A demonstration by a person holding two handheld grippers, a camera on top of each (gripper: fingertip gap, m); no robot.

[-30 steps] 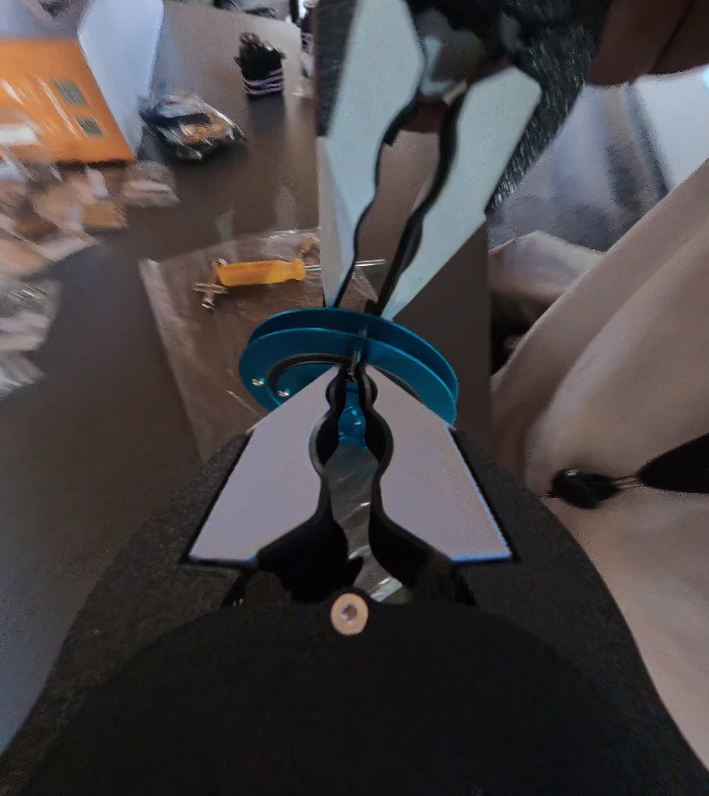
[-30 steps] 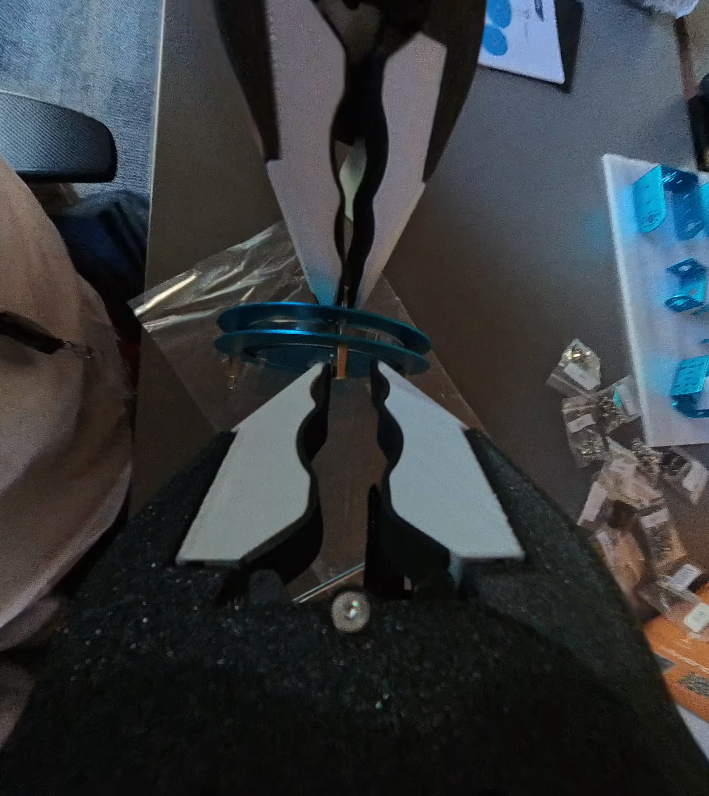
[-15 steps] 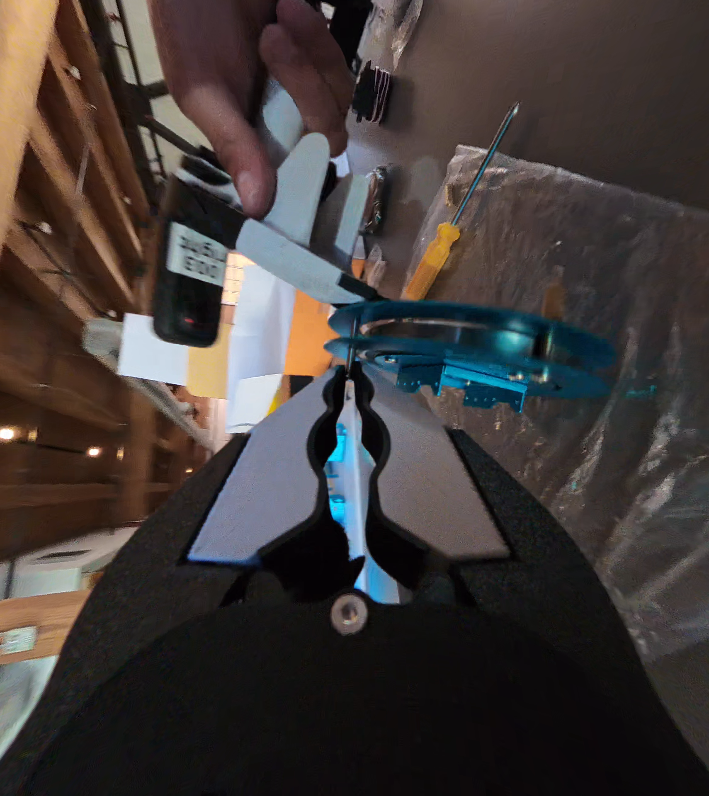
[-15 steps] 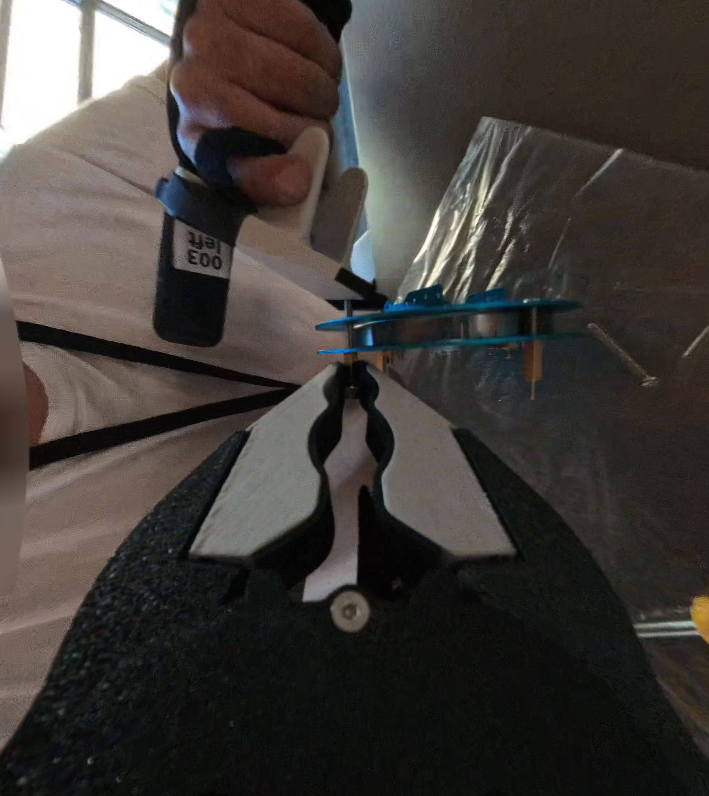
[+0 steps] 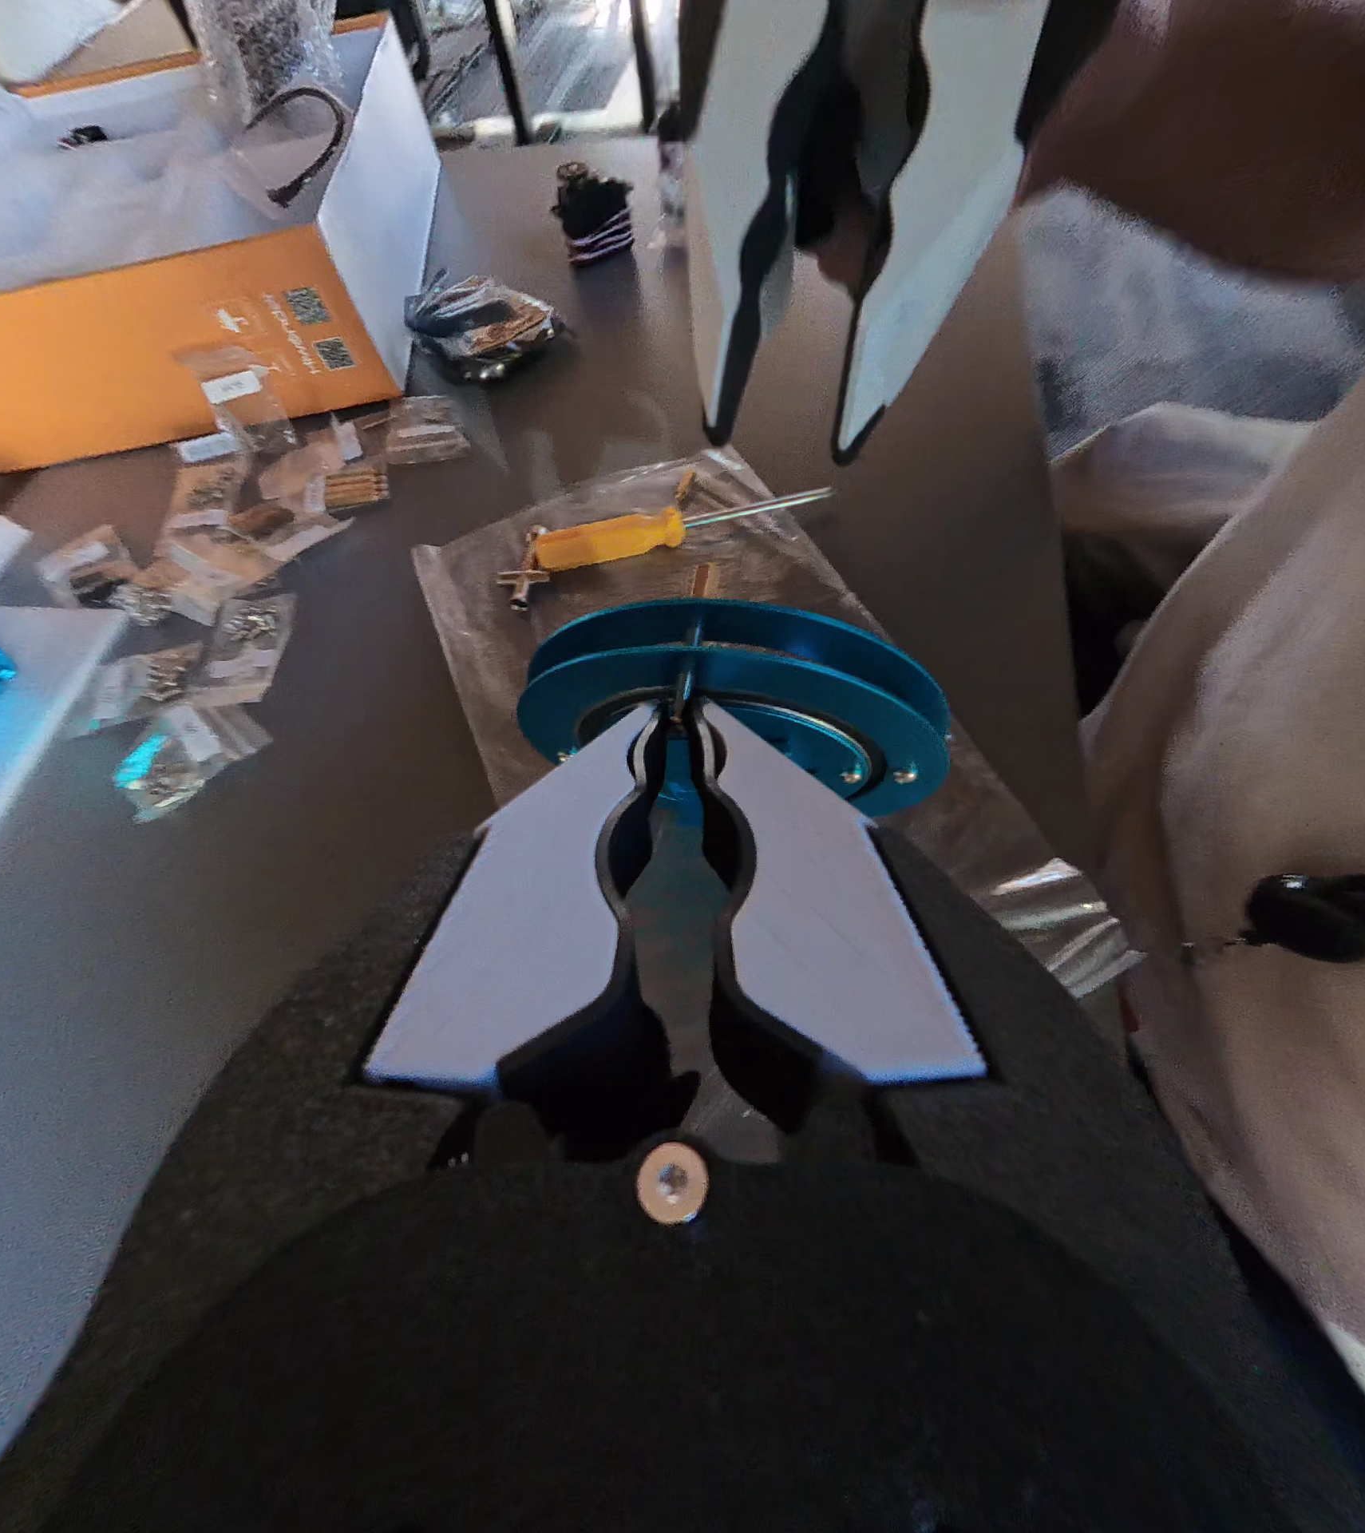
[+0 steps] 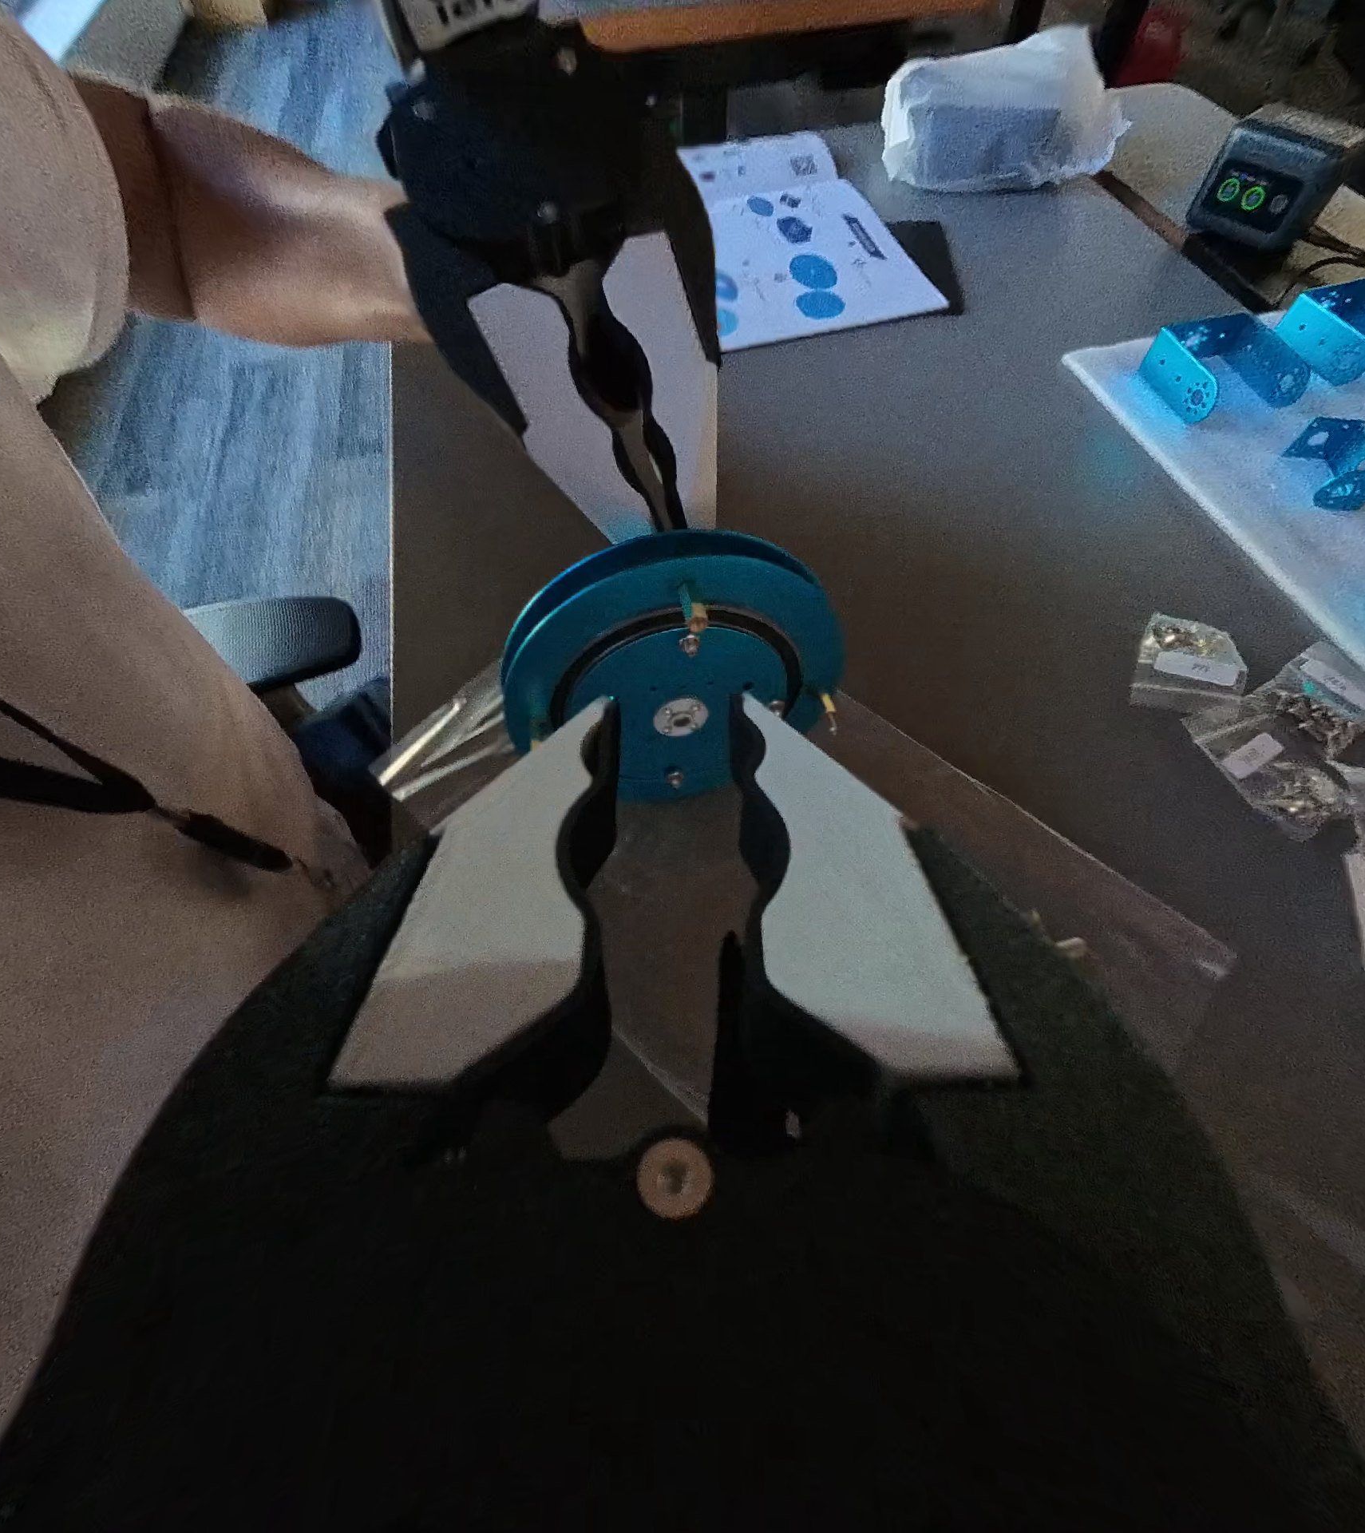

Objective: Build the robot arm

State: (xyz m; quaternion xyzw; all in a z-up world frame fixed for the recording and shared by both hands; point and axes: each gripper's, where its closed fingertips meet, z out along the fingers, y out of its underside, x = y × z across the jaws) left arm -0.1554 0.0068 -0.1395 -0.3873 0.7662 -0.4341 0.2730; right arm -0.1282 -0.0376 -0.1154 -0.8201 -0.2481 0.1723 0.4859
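Observation:
A blue assembly of two round plates [image 5: 828, 655] joined by brass standoffs is held just above a clear plastic bag [image 5: 480, 614] on the dark table. My left gripper [image 5: 683, 705] is shut on its near rim. In the right wrist view the assembly [image 6: 621, 597] faces me, tilted up, with the left gripper [image 6: 667, 523] pinching its far rim. My right gripper [image 6: 672, 705] is open and empty, its fingertips just short of the plate. In the left wrist view it [image 5: 787, 440] hangs open above and beyond the assembly.
A yellow screwdriver [image 5: 609, 531] and small metal parts lie on the bag. An orange and white box [image 5: 123, 357] and small parts bags [image 5: 206, 597] lie left. A white tray [image 6: 1243, 498] holds blue brackets [image 6: 1210, 365]. A printed sheet [image 6: 812, 257] lies behind. A person's torso [image 6: 41, 747] is close.
My right gripper has let go of the blue assembly, opened and drawn back. My left gripper still holds it. Both views have swung back toward the table.

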